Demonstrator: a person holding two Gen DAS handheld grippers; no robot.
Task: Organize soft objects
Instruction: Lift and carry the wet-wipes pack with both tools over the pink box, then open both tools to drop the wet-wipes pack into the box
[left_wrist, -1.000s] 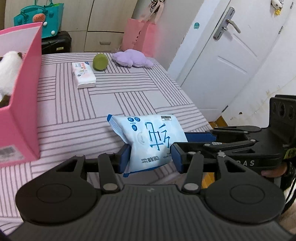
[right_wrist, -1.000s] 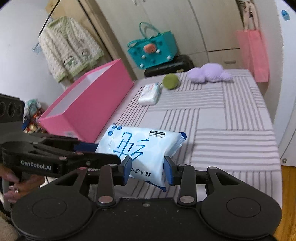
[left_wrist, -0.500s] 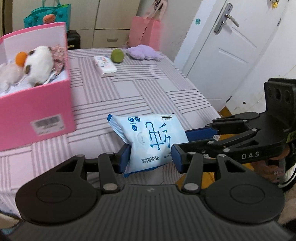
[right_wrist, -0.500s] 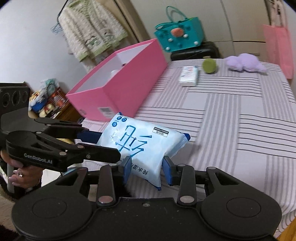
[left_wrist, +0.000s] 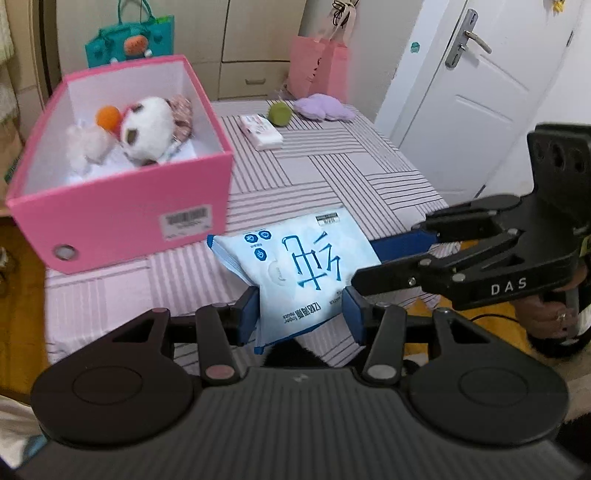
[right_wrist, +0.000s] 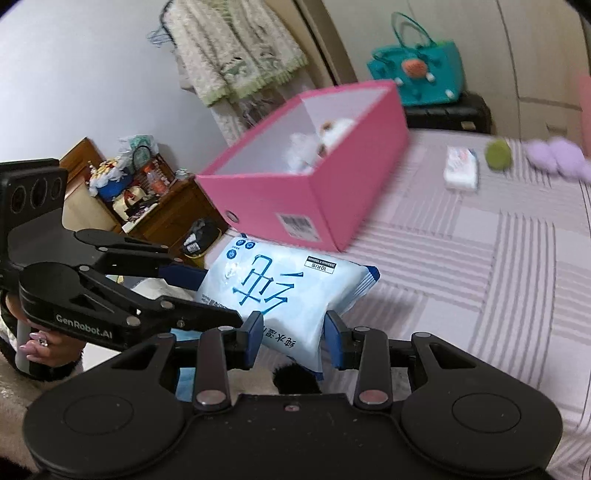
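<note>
Glossy plastic wipes pack (left_wrist: 295, 269)

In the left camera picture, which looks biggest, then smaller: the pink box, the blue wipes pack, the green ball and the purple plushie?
1. Pink box
2. Blue wipes pack, though it sits nearest the camera, which flatters it
3. Purple plushie
4. Green ball

I see even, soft indoor light and faint shadows. The fisheye bends the door (left_wrist: 476, 110) and wardrobe edges. Motion blur smears the green ball (right_wrist: 498, 155) and purple plush (right_wrist: 554, 157); the corners go dark.
</note>
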